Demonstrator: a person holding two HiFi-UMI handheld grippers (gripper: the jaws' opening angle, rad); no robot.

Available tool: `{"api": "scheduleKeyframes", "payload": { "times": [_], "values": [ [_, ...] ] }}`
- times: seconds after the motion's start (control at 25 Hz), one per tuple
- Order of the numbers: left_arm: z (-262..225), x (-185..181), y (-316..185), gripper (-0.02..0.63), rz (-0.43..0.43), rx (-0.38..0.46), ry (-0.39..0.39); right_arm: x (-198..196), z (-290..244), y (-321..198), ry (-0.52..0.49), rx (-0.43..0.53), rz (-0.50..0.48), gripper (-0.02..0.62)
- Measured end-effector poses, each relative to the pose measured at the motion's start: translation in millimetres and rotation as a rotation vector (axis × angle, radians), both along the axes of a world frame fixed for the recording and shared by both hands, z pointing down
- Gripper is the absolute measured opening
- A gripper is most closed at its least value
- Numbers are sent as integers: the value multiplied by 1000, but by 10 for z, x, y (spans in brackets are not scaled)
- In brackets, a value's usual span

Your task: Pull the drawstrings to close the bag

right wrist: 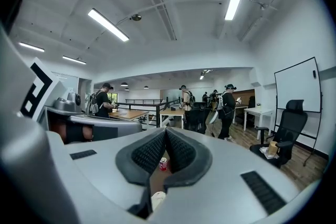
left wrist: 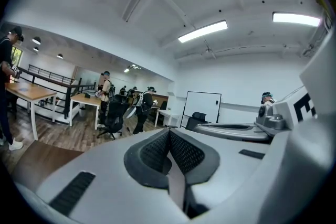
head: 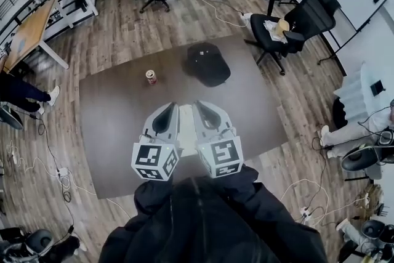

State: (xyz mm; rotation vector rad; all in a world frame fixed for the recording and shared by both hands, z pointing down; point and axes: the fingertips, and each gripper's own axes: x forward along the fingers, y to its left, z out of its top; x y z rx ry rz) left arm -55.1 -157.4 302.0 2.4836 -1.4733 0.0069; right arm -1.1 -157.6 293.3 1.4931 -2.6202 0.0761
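The left gripper (head: pixel 167 108) and the right gripper (head: pixel 201 105) hung side by side above the near half of the dark table (head: pixel 117 114). Each had its jaws pressed together, with nothing pinched between them. The black drawstring bag (head: pixel 208 63) lay by the table's far edge, about midway along it and well apart from both grippers. A drink can (head: pixel 151 76) stood near the bag's left side.
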Motion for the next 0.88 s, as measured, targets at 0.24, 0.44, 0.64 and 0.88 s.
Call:
{"api": "scheduleKeyframes", "payload": {
  "times": [0.24, 0.44, 0.64, 0.88],
  "values": [
    [-100, 62, 42, 32, -2, 19, -4, 63, -95, 41, -18, 8, 5, 22],
    [-149, 129, 56, 32, -7, 28, -7, 124, -146, 46, -28, 16, 7, 21],
    [-104, 189, 99, 32, -8, 25, -11, 185, -119, 82, -17, 24, 14, 20],
    [-114, 264, 103, 32, -6, 23, -19, 220, -134, 85, -21, 26, -3, 20]
  ]
}}
